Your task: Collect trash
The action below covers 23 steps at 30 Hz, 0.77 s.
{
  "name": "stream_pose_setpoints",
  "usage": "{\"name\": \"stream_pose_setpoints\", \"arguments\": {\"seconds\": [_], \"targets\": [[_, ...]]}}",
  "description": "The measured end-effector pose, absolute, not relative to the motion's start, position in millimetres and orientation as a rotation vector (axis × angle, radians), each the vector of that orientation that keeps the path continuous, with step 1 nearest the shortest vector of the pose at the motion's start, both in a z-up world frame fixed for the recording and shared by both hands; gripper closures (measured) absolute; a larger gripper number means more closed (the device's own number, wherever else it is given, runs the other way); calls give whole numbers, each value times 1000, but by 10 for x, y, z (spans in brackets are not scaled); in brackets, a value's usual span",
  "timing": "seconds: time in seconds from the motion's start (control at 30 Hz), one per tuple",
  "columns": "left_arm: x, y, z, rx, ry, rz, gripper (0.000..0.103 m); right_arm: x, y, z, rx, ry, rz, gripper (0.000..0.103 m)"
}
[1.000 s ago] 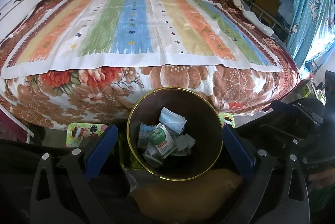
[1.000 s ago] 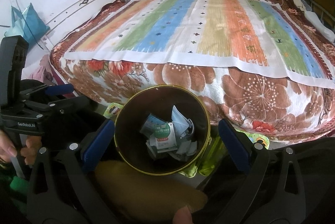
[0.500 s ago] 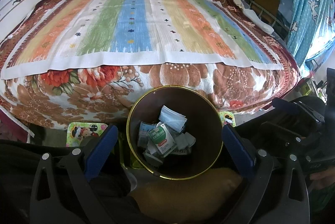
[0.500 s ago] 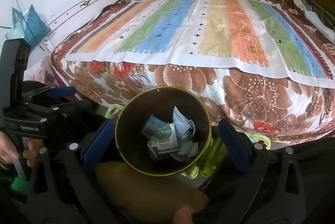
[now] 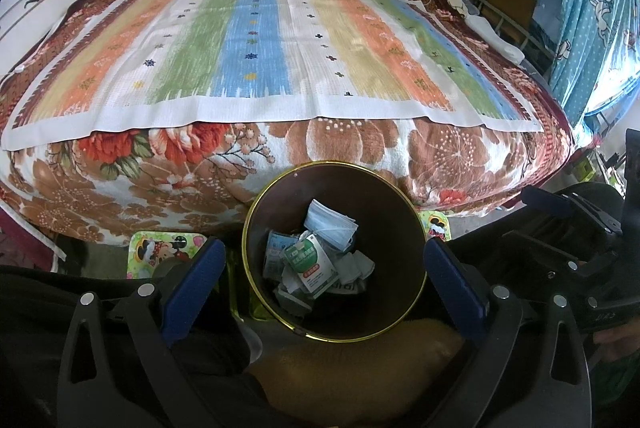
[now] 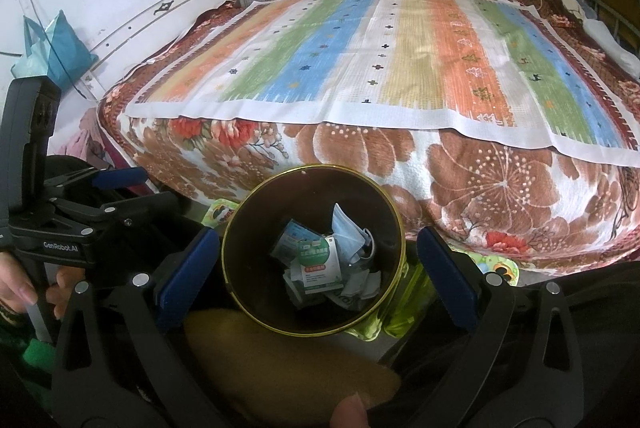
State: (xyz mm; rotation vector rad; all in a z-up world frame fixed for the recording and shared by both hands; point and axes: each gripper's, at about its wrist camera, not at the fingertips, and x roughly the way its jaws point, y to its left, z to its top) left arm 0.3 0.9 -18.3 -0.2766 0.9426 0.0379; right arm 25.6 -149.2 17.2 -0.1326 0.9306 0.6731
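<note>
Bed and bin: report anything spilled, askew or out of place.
Nothing stands out. The striped mat lies flat on the bed, with no trash visible on it. The trash, including a face mask and a green-and-white packet, sits inside the upright bin. Both grippers are open and hold nothing.

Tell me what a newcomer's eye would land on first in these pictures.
First the striped mat in orange, green and blue, spread over the brown floral blanket on the bed. Then the dark, gold-rimmed bin on the floor before it, framed by the open left gripper, holding a blue face mask and a green-and-white packet.
</note>
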Motion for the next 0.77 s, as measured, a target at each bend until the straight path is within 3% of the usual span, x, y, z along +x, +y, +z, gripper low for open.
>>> {"name": "stream_pose_setpoints", "arguments": {"seconds": [0.77], "targets": [[-55, -13, -221, -284, 952, 33, 6, 260, -1497, 176, -129, 931, 675, 9]]}}
